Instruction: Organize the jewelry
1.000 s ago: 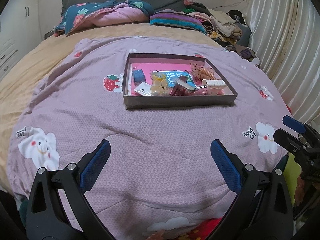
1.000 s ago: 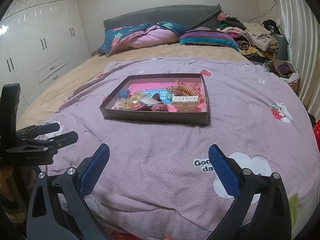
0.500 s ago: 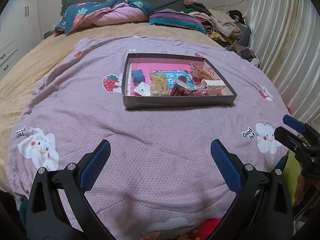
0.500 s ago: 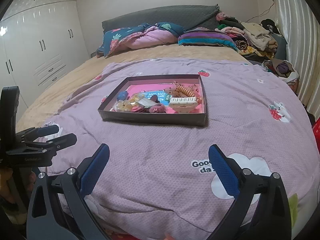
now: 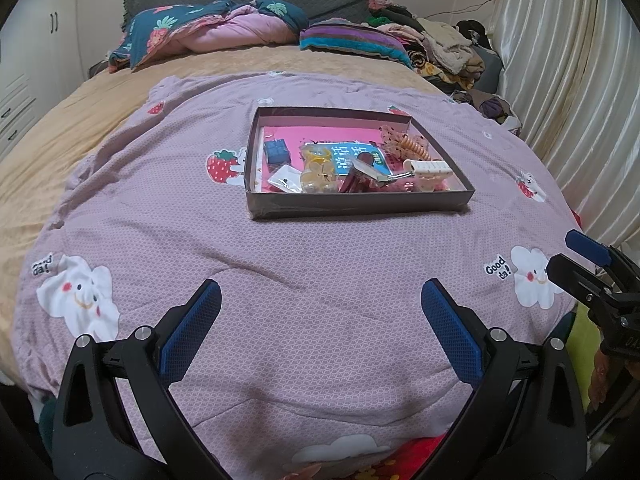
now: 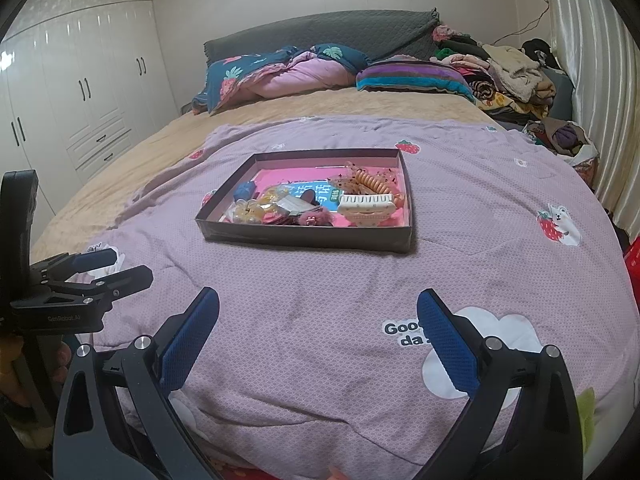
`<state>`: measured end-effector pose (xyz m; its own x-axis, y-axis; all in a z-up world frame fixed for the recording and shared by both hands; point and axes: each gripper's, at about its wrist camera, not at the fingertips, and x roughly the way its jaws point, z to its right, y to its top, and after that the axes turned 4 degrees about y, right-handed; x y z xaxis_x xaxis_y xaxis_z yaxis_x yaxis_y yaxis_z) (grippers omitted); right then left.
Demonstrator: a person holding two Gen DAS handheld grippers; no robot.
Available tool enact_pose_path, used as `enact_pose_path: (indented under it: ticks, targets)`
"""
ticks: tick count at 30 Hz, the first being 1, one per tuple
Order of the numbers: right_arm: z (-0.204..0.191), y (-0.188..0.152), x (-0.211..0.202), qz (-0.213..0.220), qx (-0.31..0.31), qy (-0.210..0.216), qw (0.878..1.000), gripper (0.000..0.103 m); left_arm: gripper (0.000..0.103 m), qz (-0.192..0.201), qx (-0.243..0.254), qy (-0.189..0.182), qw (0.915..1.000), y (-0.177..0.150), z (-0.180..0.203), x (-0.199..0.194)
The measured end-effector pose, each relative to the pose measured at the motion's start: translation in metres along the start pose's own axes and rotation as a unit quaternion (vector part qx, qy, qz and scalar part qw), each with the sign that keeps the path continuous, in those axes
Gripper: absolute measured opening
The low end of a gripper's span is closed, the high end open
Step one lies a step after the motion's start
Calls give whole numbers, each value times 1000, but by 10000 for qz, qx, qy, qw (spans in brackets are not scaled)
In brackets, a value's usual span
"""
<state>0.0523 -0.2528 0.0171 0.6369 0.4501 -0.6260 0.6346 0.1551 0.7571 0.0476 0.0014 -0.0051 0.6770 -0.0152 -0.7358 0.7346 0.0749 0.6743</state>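
Note:
A shallow dark box (image 5: pixel 360 205) with a pink floor sits on the purple quilt (image 5: pixel 304 264) in mid-bed; it also shows in the right wrist view (image 6: pixel 308 237). Inside lie a cream claw hair clip (image 6: pixel 366 209), an orange spiral hair tie (image 6: pixel 372 184), a blue cube (image 5: pixel 277 151), yellow pieces (image 5: pixel 318 172), a blue card (image 5: pixel 352 156) and a dark red item (image 5: pixel 354 182). My left gripper (image 5: pixel 320 332) is open and empty, well short of the box. My right gripper (image 6: pixel 318 334) is open and empty too, near the bed's front edge.
Pillows and a rolled duvet (image 6: pixel 288 72) lie at the headboard. A clothes pile (image 6: pixel 504 76) sits at the back right by the curtain (image 5: pixel 568 100). White wardrobes (image 6: pixel 72 92) stand at the left. Each gripper shows at the edge of the other's view.
Both views have shifted slightly; the box sits a touch lower in the right wrist view. Both grippers stay open and empty.

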Motion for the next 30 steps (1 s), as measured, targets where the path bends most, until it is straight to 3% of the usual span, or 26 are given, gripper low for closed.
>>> enact_pose_path:
  ticks: [30]
  targets:
    - [1, -1, 2, -10, 16, -14, 10000, 99, 94, 10, -1, 32, 10000, 1, -1, 0]
